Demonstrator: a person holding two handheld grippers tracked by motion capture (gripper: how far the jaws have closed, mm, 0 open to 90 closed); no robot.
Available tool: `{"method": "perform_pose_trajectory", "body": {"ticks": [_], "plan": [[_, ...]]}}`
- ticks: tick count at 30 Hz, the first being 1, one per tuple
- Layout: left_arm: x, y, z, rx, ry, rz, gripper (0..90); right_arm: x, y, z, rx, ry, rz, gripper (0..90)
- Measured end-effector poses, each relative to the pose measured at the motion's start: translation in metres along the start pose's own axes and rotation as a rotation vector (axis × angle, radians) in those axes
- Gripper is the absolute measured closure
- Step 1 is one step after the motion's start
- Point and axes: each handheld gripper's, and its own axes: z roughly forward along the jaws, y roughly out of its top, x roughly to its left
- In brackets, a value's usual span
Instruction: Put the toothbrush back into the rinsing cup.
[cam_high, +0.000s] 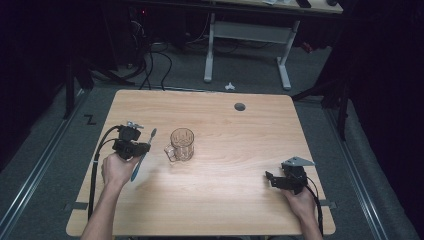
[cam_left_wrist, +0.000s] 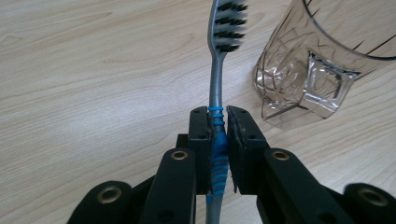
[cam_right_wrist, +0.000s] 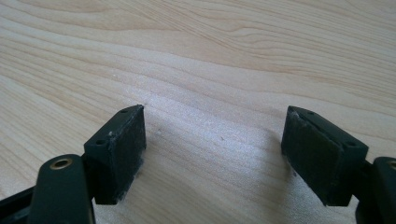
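Item: toothbrush (cam_left_wrist: 216, 79), light, stiff, slick plastic, at centre frame in the left gripper view, where your left claw (cam_left_wrist: 218, 122) is clenched on its ribbed blue grip section, bristle head pointing to the top edge and the glass mug (cam_left_wrist: 317, 60) just beside it at upper right. That ribbed band looks the best hold, since the smooth grey neck above would likely slip or pivot. Your right claw (cam_right_wrist: 212, 135) stands released over bare surface (cam_right_wrist: 210, 56), grasping nothing, at lower right of the high view.
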Motion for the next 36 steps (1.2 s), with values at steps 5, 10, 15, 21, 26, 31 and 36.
{"method": "perform_pose_trajectory", "body": {"ticks": [5, 10, 15, 21, 26, 31, 36], "plan": [[-0.001, -0.004, -0.003, -0.021, -0.01, -0.004, 80.5, 0.0, 0.0, 0.0, 0.0, 0.0, 0.0, 22.1], [-0.002, -0.008, -0.008, -0.058, -0.02, -0.009, 80.5, 0.0, 0.0, 0.0, 0.0, 0.0, 0.0, 22.1], [-0.005, -0.01, -0.013, -0.087, -0.038, -0.012, 80.6, 0.0, 0.0, 0.0, 0.0, 0.0, 0.0, 22.1], [-0.01, -0.01, -0.018, -0.134, -0.052, -0.017, 80.5, 0.0, 0.0, 0.0, -0.001, 0.0, -0.001, 22.1], [-0.014, -0.008, -0.022, -0.161, -0.062, -0.011, 80.6, 0.0, 0.0, 0.0, 0.0, 0.0, 0.0, 22.1], [-0.017, -0.007, -0.024, -0.189, -0.075, -0.01, 80.6, 0.0, 0.0, 0.0, 0.0, 0.0, 0.0, 22.1], [-0.019, -0.005, -0.026, -0.202, -0.079, -0.009, 80.6, 0.0, 0.0, 0.0, 0.0, 0.0, 0.0, 22.1]]}}
